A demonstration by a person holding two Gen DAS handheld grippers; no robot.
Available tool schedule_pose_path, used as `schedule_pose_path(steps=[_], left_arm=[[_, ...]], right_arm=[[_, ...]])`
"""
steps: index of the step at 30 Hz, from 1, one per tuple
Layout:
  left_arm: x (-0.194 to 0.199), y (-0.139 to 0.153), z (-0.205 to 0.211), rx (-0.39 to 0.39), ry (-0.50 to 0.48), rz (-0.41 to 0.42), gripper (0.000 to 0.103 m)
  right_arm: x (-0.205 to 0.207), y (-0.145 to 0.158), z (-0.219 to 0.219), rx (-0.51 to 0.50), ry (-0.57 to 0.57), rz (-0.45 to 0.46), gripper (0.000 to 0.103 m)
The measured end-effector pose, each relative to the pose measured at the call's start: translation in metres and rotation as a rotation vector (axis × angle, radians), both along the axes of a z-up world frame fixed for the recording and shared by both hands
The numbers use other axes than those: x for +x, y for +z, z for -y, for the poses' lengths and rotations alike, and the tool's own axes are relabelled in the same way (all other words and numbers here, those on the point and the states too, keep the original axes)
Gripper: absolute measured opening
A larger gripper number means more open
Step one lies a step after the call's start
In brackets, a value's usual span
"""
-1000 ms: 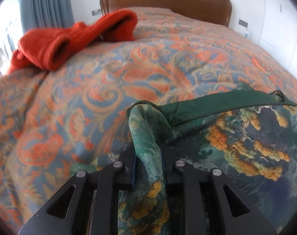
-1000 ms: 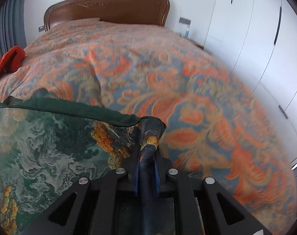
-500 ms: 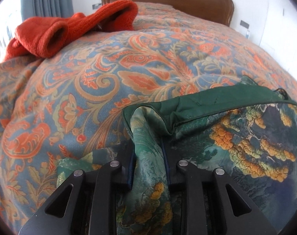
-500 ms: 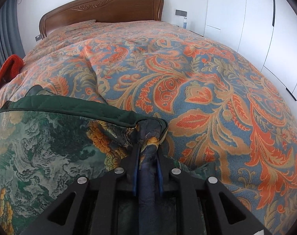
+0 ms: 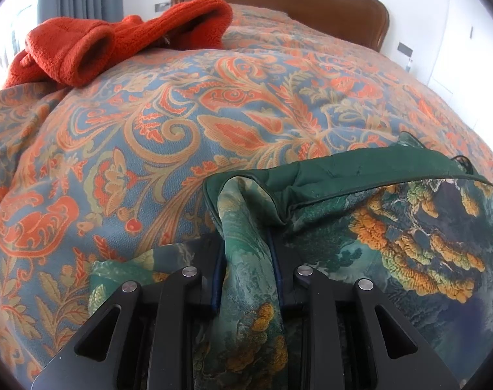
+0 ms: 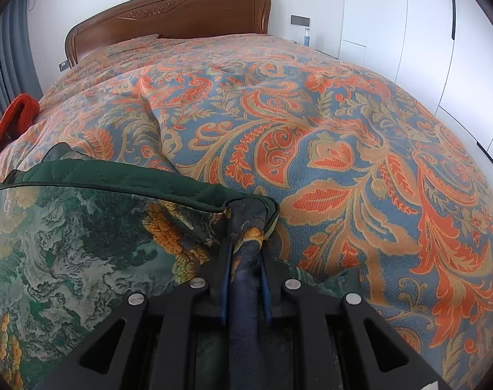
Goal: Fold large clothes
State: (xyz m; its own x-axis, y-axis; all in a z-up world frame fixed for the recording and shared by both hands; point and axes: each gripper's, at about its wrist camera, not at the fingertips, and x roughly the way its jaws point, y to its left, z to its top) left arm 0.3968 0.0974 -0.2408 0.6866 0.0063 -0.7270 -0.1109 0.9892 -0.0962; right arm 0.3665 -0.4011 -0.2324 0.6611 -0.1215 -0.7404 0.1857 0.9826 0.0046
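With both corners lowered toward the bedspread (image 5: pixel 168 149) since a second ago, the green garment (image 5: pixel 392 227) is held clamped by left gripper (image 5: pixel 246 253) and right gripper (image 6: pixel 244 256), fold nearly laid, release pending.

Woven bedspread (image 5: pixel 214 113), fuzzy knit sweater (image 5: pixel 116 39), glossy wood headboard (image 6: pixel 181 16).

Green-gold printed garment (image 5: pixel 408 227), orange paisley bedspread (image 6: pixel 311 130), red knit (image 5: pixel 116 42)

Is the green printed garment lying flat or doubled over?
Doubled over: the green printed garment's plain lining shows along its far fold.
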Motion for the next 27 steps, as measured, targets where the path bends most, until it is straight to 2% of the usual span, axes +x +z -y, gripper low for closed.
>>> schedule_pose_path(steps=[15,19,23,27], left_arm=[[0.002,-0.002,0.000,-0.008,-0.002,-0.006,0.025],[0.002,-0.003,-0.003,-0.035,-0.004,-0.002,0.028],[-0.003,-0.003,-0.011,-0.098,0.000,0.023,0.033],[-0.007,-0.002,-0.013,-0.117,0.007,0.042,0.036]], right_arm=[[-0.001,-0.002,0.001,0.018,-0.005,0.002,0.017],[-0.001,-0.003,0.001,0.018,-0.006,0.003,0.017],[-0.001,-0.003,0.001,0.018,-0.005,0.004,0.017],[0.000,-0.003,0.002,0.019,-0.005,0.004,0.017]])
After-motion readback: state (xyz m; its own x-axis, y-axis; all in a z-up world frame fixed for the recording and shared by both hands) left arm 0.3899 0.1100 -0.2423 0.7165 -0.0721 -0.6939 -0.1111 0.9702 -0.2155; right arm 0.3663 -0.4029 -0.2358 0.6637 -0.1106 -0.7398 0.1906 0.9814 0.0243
